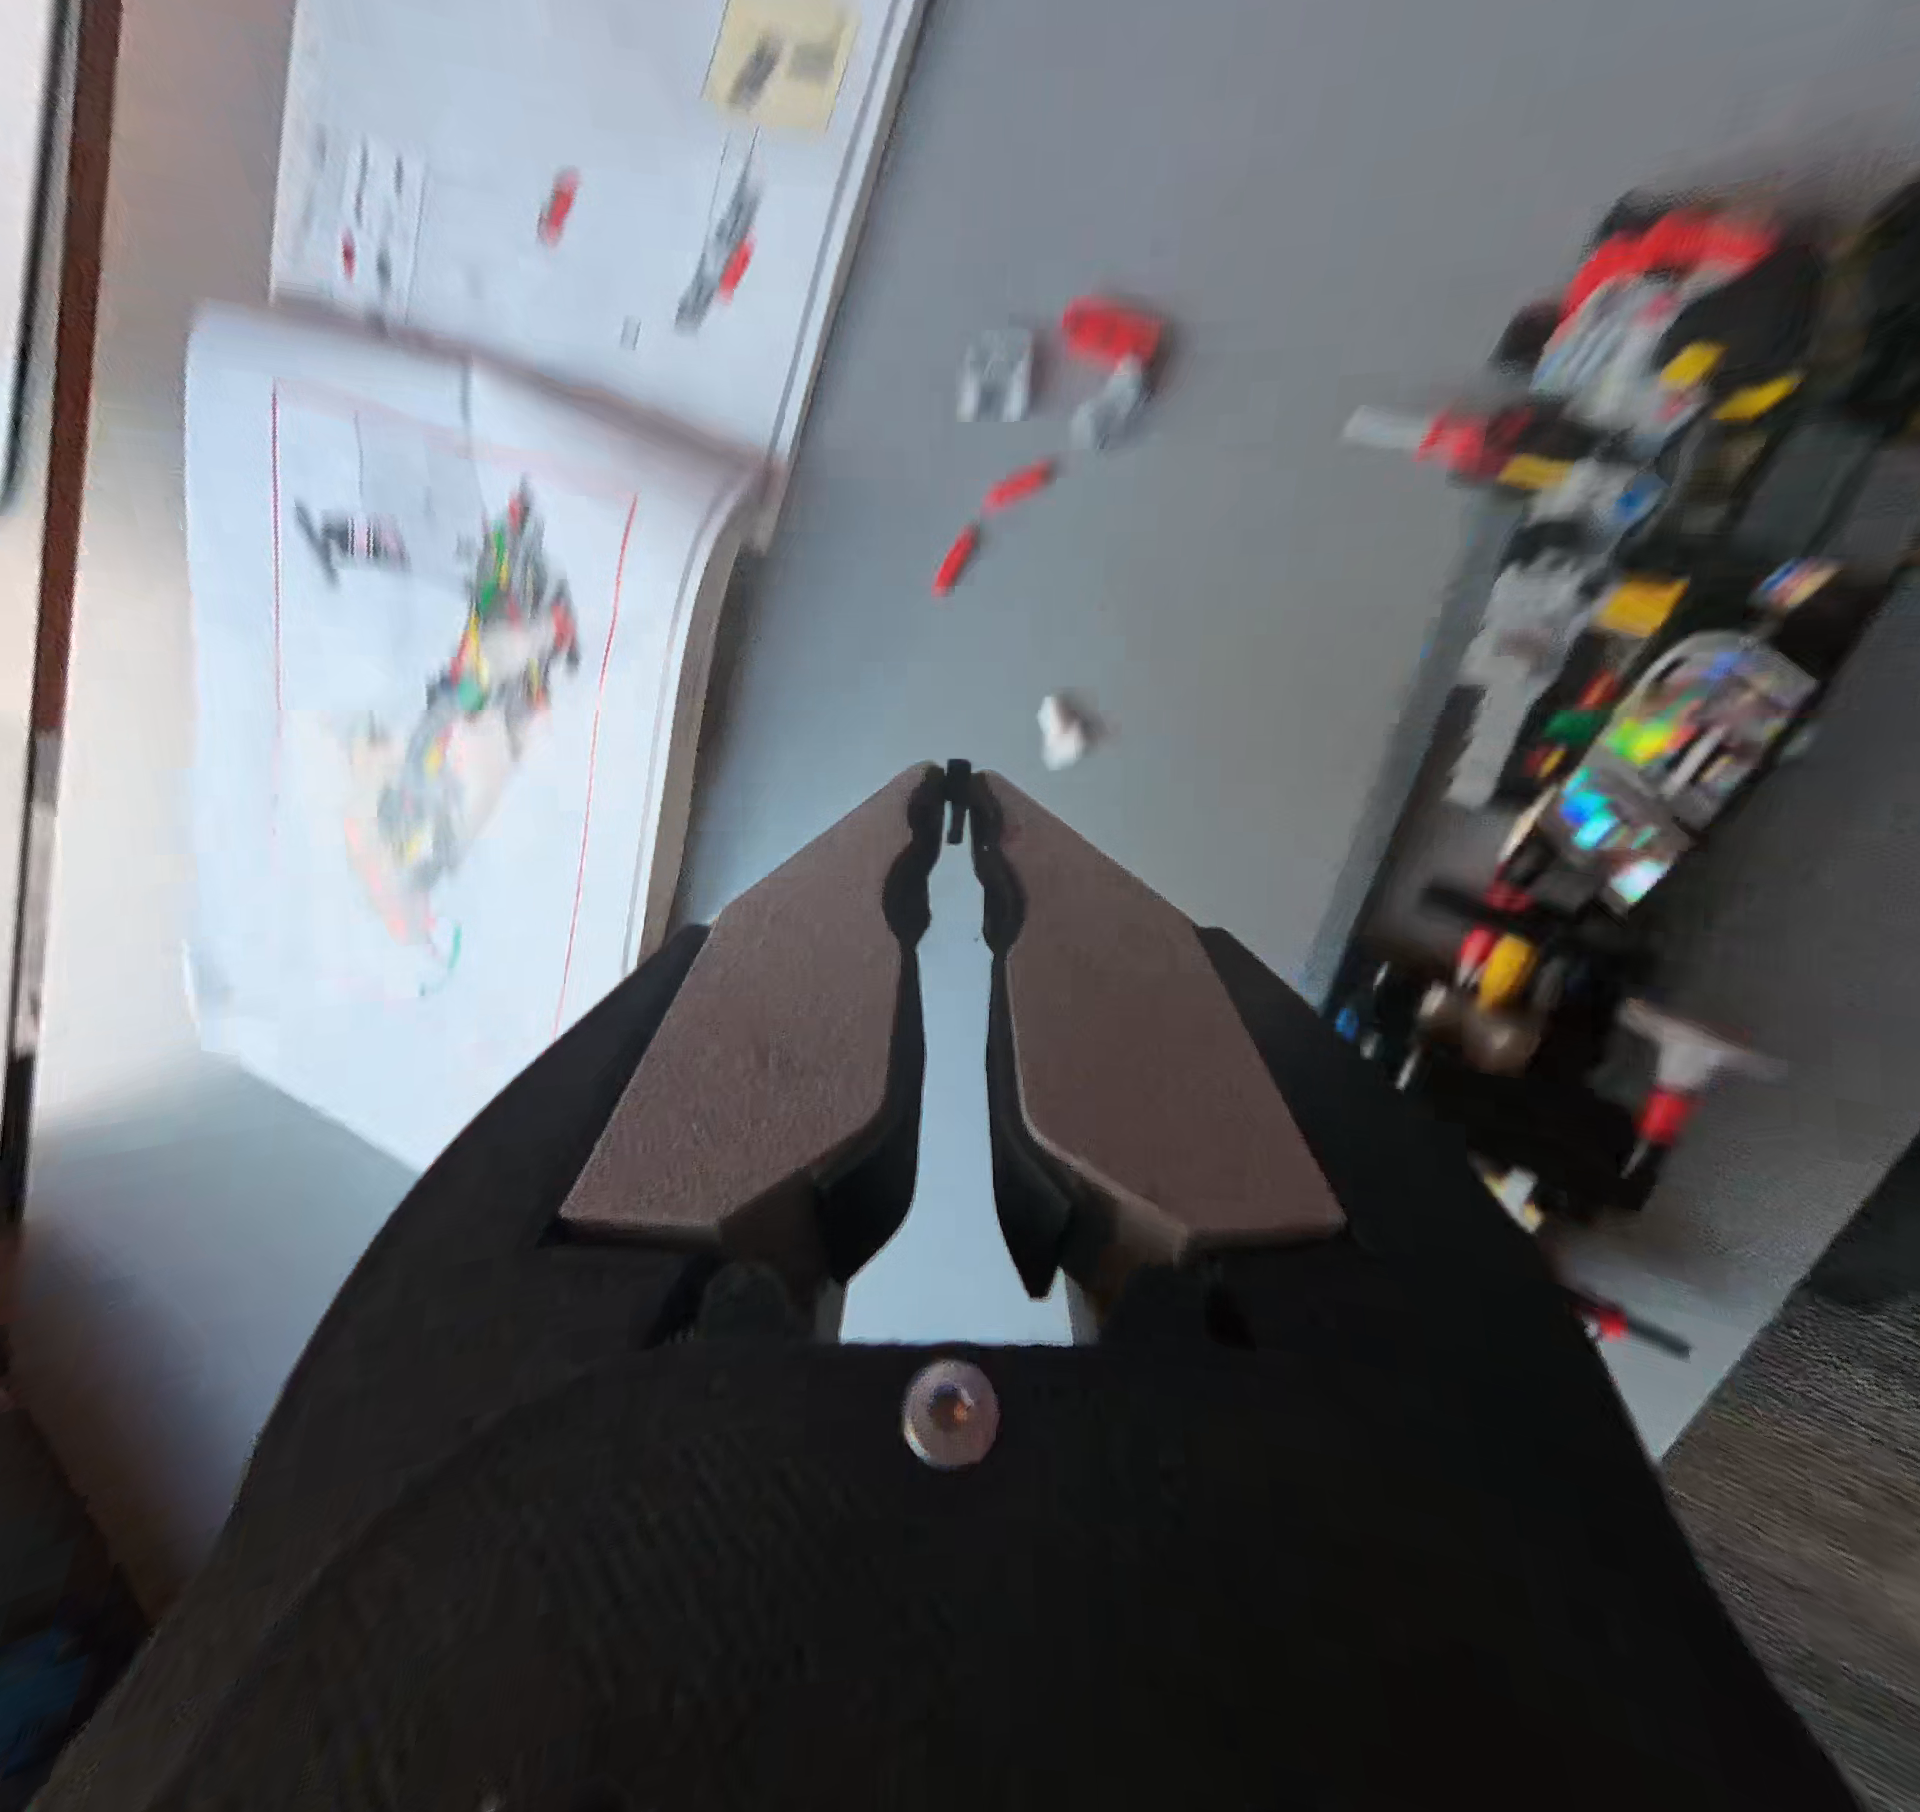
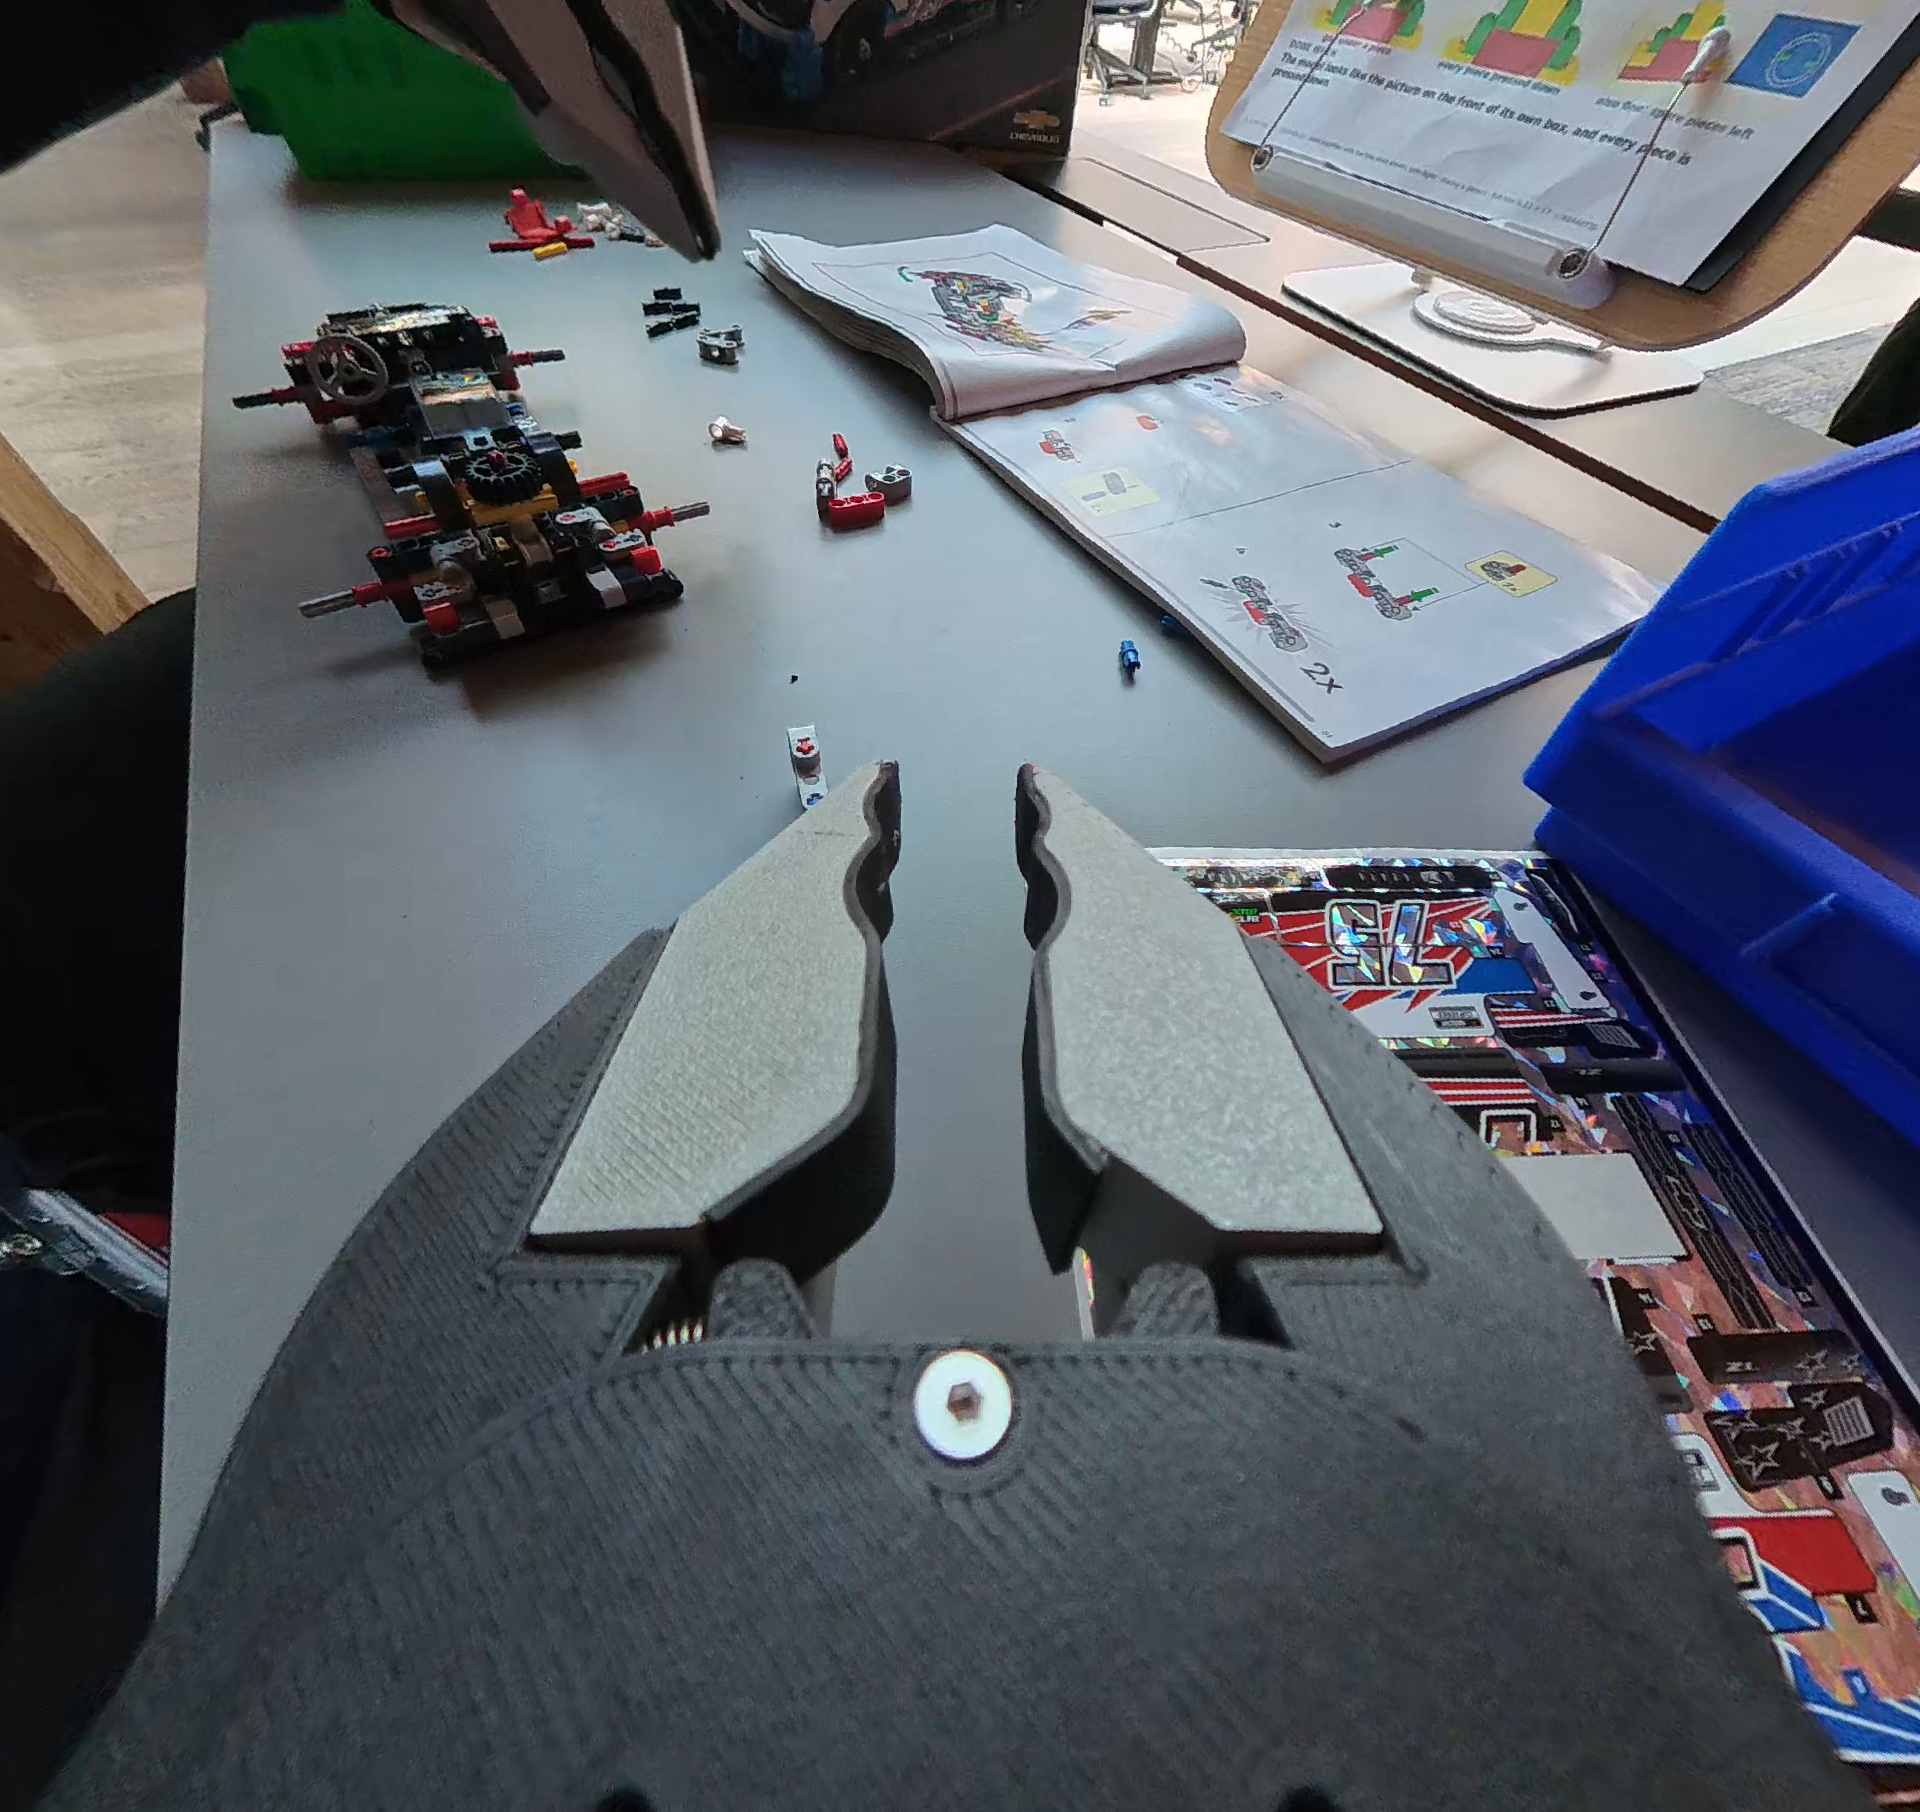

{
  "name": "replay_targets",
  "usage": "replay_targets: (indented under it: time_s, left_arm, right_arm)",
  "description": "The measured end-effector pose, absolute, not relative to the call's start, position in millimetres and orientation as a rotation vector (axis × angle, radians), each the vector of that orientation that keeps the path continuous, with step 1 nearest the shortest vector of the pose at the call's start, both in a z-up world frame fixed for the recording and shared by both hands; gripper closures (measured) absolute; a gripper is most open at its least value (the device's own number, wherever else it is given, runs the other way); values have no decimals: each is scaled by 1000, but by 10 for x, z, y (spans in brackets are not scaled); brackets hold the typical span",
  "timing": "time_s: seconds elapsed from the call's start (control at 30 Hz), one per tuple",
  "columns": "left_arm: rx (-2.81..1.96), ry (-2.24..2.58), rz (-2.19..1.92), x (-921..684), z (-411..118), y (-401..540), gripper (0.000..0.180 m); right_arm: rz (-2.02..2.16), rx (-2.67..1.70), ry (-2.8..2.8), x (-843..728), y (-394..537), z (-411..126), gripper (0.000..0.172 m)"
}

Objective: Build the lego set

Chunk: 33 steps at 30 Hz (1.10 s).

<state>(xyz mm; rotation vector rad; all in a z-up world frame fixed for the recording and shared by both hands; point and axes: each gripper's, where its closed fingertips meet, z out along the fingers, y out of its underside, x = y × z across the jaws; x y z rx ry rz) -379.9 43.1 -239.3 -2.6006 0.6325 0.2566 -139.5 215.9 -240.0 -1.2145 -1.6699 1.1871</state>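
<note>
Grey table [image 2: 520,879] carries a half-built brick car chassis [image 2: 468,484] far left and an open instruction booklet [image 2: 1247,515] right. Left claw [image 1: 957,796] pinches a small black peg [image 1: 957,794]; right claw [image 2: 956,796] hangs open, empty, near a holographic sticker sheet [image 2: 1558,1087].

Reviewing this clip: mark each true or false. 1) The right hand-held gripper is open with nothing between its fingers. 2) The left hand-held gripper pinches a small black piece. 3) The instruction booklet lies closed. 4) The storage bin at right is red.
1) True: right hand-held gripper stands open above the bare table.
2) True: left hand-held gripper is shut on a small black piece.
3) False: instruction booklet lies open.
4) False: storage bin is blue.
</note>
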Motion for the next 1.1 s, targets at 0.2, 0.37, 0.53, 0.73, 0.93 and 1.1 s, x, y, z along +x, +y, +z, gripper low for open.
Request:
replay_targets:
  time_s: [0.2, 0.37, 0.53, 0.73, 0.93, 1.1]
  left_arm:
    - [-2473, 919, 131, -2810, -2471, 1227, 179]
    - [-2499, 1055, 7, -2352, -2845, 1469, 178]
    - [-2524, 1111, -36, -2256, -3057, 1507, 176]
    - [-2526, 1085, -43, -2276, -2987, 1487, 169]
    - [-2516, 960, 4, -2531, -2732, 1387, 166]
    - [-2611, 543, 311, -3560, -2321, 906, 171]
  right_arm:
    - [1184, -1211, -1667, -1393, 2160, -2396, 153]
    - [1188, -1206, -1668, -1381, 2149, -2392, 154]
    - [1188, -1202, -1678, -1378, 2136, -2398, 154]
    - [1191, -1200, -1681, -1378, 2132, -2398, 155]
    - [1198, -1202, -1675, -1372, 2136, -2391, 155]
    - [1208, -1203, -1671, -1364, 2137, -2384, 155]
